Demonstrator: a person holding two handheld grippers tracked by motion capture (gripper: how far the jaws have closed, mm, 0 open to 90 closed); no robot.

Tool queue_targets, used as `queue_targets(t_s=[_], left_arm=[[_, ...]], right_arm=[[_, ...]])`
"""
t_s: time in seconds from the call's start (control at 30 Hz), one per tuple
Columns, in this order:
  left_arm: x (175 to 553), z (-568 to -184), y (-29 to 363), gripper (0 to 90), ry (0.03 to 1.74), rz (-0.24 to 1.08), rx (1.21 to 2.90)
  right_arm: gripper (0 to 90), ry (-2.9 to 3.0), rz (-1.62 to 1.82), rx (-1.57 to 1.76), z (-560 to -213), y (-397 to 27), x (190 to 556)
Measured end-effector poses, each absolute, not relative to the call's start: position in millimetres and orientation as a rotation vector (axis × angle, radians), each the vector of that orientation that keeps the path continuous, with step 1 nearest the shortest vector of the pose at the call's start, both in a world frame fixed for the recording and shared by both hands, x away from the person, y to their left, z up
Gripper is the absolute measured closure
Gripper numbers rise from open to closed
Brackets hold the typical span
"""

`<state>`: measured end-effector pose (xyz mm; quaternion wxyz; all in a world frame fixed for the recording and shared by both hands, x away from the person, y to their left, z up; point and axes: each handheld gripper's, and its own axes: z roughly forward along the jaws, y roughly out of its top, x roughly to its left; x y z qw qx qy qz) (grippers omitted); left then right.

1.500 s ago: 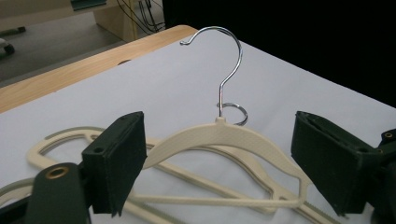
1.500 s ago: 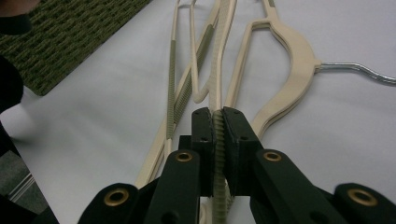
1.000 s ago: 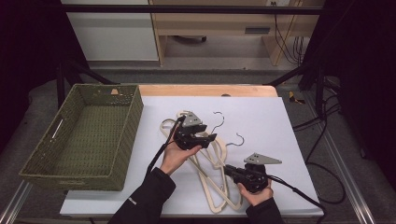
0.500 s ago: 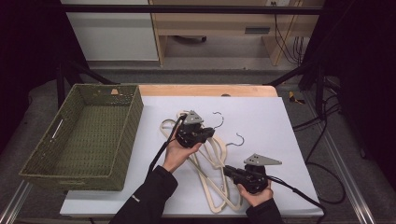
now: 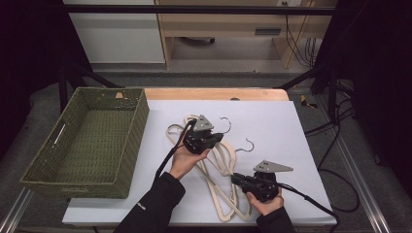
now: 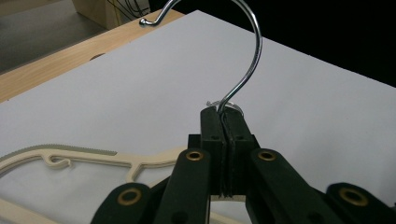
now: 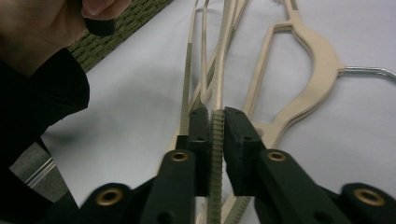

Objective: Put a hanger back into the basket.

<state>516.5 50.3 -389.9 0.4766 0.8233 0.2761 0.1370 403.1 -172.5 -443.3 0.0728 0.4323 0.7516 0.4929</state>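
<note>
Hangers lie tangled on the tabletop, right of the green basket. Left gripper fingers clamped at a hook's base; their closing just finished. Right gripper fingers have just been loosening around a ridged bar between them. Step: separating one hanger. Next, likely a clean lift toward the basket.

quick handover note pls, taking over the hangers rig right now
Left hand-held gripper: just closed, shut on the metal hook of a beige hanger.
Right hand-held gripper: jaws just easing open, with the hanger's ridged bar between them, gaps at the pads.
Hangers lie tangled mid-table on the white sheet; the green wicker basket stands at left with none inside.
Left to do: separate the hangers, probably to load the basket.
</note>
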Motion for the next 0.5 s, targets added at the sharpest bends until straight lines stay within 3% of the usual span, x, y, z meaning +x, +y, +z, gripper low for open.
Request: queue_targets(t_s=[0.1,0.13,0.17,0.27,0.4,0.5], left_arm=[[512,-389,52,88.3,0.677,0.344,2.0],[510,-388,53,88.3,0.676,0.346,1.998],[507,-388,55,88.3,0.671,0.352,2.002],[501,-386,58,88.3,0.661,0.358,1.996],[495,-384,61,88.2,0.653,0.365,1.992],[492,-383,64,88.1,0.656,0.361,1.982]], right_arm=[[56.5,2.235,1.498,1.281,-442,-171,404],[56.5,2.235,1.498,1.281,-442,-171,404],[49.5,2.227,1.496,1.269,-441,-171,405],[39.8,2.225,1.498,1.188,-431,-168,409],[38.0,2.216,1.514,1.173,-417,-161,416],[48.1,2.237,1.462,1.189,-408,-149,427]])
